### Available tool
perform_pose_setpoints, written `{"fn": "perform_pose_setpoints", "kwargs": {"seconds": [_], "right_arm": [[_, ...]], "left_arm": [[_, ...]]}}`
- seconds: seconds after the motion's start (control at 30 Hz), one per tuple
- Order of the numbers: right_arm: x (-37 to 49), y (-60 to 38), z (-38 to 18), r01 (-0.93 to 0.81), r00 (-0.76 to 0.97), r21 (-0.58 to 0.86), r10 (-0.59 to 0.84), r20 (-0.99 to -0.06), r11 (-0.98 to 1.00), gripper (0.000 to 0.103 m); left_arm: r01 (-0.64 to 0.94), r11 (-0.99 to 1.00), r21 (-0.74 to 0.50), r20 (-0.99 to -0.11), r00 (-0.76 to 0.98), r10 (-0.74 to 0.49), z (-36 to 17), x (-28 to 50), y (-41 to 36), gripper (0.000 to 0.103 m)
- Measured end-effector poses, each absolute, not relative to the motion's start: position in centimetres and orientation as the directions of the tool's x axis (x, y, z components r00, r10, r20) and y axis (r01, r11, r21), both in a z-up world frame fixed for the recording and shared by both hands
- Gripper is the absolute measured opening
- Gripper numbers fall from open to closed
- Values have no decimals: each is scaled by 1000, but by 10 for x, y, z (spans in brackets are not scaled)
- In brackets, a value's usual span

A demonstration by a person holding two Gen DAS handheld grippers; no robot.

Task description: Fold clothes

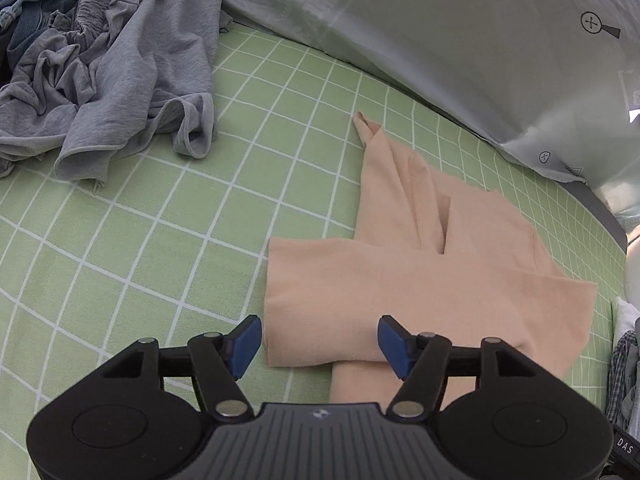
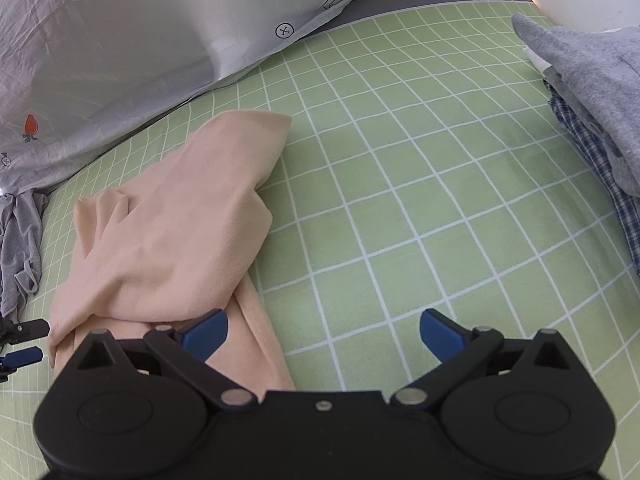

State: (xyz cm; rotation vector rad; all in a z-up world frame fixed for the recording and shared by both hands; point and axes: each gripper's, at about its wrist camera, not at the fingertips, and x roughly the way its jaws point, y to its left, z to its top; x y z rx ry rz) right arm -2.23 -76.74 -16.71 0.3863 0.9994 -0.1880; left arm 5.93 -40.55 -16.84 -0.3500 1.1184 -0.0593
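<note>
Nearest bit first: the peach garment's lower edge slips under the left gripper's body, so that part's hidden. Those jaws stand wide apart, blue pads either side of the soft folded cloth, not pinching it. The right gripper is spread open too, empty, with its left pad over the garment's edge (contact hard to tell). Out at 10 o'clock in the left view sits a crumpled grey pile on the green checked sheet. A pale printed quilt runs along behind it.
</note>
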Motion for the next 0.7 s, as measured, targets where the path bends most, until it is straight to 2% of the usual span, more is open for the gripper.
{"fn": "perform_pose_setpoints", "kwargs": {"seconds": [0.1, 0.2, 0.27, 0.3, 0.33, 0.5, 0.7], "right_arm": [[-21, -767, -169, 331, 521, 225, 21, -853, 917, 103], [-20, -765, -171, 332, 510, 214, 16, -860, 918, 103], [-20, -765, -173, 335, 499, 200, 7, -867, 921, 103], [-20, -765, -174, 335, 496, 196, 5, -868, 921, 103], [-20, -765, -174, 336, 496, 196, 4, -869, 921, 103], [-22, -768, -172, 342, 500, 201, 3, -866, 918, 103], [-23, -767, -169, 337, 509, 219, 18, -860, 916, 103]], "left_arm": [[-142, 944, -296, -877, 433, -210, -174, 65, -408, 70], [-115, 956, -269, -883, 425, -198, -175, 69, -414, 68], [-93, 963, -252, -884, 427, -190, -174, 69, -416, 45], [-84, 962, -261, -886, 415, -204, -175, 70, -416, 12], [-82, 958, -276, -887, 407, -220, -176, 71, -415, 6], [-72, 960, -272, -862, 461, -209, -164, 66, -412, 5], [-26, 964, -264, -787, 583, -200, -121, 58, -406, 5]]}}
